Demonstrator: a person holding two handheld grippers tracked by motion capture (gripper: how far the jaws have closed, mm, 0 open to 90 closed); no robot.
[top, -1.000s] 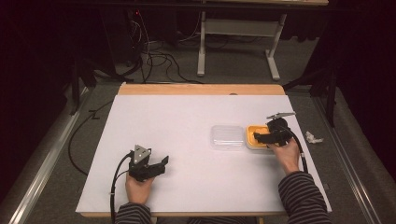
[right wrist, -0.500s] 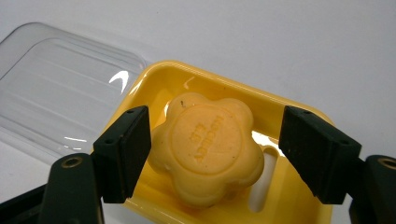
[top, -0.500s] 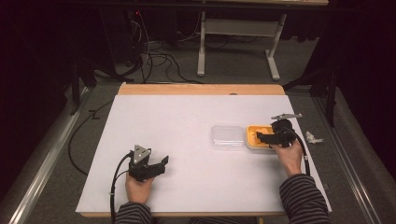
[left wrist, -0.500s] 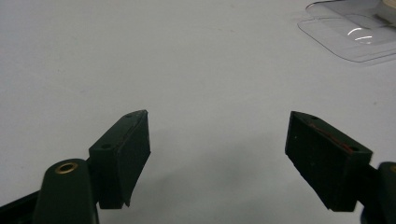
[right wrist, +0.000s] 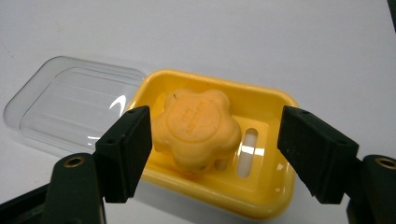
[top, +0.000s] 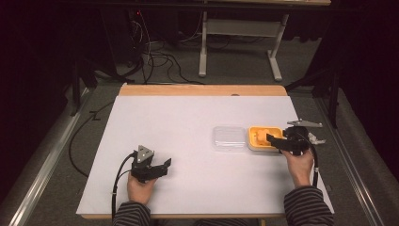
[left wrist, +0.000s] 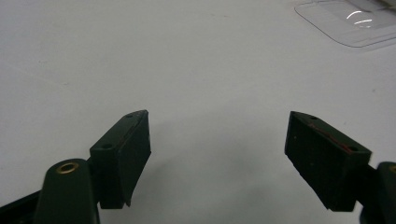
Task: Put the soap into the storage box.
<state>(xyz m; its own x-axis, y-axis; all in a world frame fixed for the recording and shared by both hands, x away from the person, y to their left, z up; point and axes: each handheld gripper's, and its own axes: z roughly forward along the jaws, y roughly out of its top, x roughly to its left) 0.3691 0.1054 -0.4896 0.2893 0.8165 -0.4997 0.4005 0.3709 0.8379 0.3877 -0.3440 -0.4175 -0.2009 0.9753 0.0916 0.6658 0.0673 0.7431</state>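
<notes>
High view showed a white table point(top: 188, 141) with a bare wooden strip along its far edge, standing on grey floor with cables and a metal stand behind it. The person's two striped sleeves came in from the near edge, one hand on each gripper.

Right of the table's middle lay a clear plastic lid point(top: 229, 137), flat on the surface, touching or just beside the left side of a yellow soap dish point(top: 256, 141). In the right gripper view the lid point(right wrist: 74, 105) lay to the left of the dish point(right wrist: 261, 186), which had slots in its floor. Inside the dish sat an orange flower-shaped soap point(right wrist: 198, 128), with an embossed mark on top too small to read.

The right gripper point(top: 277, 140) hung at the dish's right end, held by the right hand point(top: 299, 162). Its jaws stood wide apart in the right gripper view point(right wrist: 215, 154), one on each side of the soap, holding nothing; whether either jaw touched the soap or dish could not be told.

The left gripper point(top: 162, 165) was near the table's near-left part, well apart from the dish, in the left hand point(top: 141, 188). In its own view point(left wrist: 217, 154) the jaws were spread wide over bare white surface, empty, with the lid's corner point(left wrist: 348, 21) at the upper right.
</notes>
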